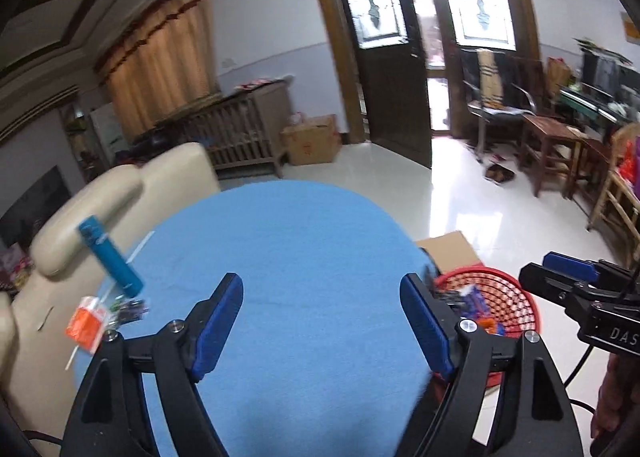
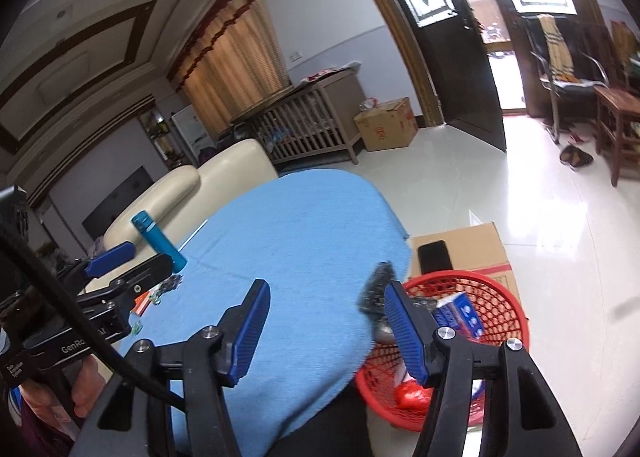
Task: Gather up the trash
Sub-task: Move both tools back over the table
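With both the left gripper point(image 1: 322, 321) and right gripper point(image 2: 326, 327) standing wide-jawed and empty above the blue table point(image 1: 288, 241), a drop into the red basket point(image 2: 504, 297) looks finished; next, reach for the wrappers point(image 1: 100, 317) near the table's left edge.

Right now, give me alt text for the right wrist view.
Open right gripper, holding nothing, over a blue-clothed table. A red mesh basket of trash stands on the floor to the right, a dark blurred object above its rim.
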Available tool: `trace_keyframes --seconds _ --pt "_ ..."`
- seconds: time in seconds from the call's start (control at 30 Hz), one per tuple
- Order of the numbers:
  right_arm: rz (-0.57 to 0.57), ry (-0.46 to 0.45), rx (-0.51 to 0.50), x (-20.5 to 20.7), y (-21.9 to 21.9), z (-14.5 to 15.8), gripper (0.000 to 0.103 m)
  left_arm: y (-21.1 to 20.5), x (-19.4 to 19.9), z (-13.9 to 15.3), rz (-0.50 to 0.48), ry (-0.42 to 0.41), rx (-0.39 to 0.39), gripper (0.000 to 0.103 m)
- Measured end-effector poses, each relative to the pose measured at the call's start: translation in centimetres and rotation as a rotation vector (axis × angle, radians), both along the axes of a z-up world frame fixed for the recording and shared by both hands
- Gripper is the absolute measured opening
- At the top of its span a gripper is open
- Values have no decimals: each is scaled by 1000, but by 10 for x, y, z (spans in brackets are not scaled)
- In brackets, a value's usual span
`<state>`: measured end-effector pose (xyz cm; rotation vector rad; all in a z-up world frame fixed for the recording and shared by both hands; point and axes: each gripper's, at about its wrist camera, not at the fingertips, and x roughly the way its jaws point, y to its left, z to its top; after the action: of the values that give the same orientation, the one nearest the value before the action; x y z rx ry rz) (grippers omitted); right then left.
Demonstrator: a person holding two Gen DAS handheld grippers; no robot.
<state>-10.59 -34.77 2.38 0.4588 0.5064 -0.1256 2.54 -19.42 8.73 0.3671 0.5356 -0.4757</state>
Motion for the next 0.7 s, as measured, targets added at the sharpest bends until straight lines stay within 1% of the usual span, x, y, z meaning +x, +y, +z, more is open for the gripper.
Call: trace_keyframes --seconds 0.2,0.3,0.4,0.53,0.7 --pt "65 -3 -56 15 45 16 64 49 3 9 120 -34 -23 82" --pt "97 0 -96 21 71 22 64 74 5 11 180 -36 -37 82" --pt "131 1 -135 28 97 25 64 96 4 13 215 -44 -48 82" --pt "166 3 -162 37 124 28 64 123 0 14 269 -71 -58 82" --pt "190 0 -175 45 153 30 64 156 -1 13 315 -55 -84 82"
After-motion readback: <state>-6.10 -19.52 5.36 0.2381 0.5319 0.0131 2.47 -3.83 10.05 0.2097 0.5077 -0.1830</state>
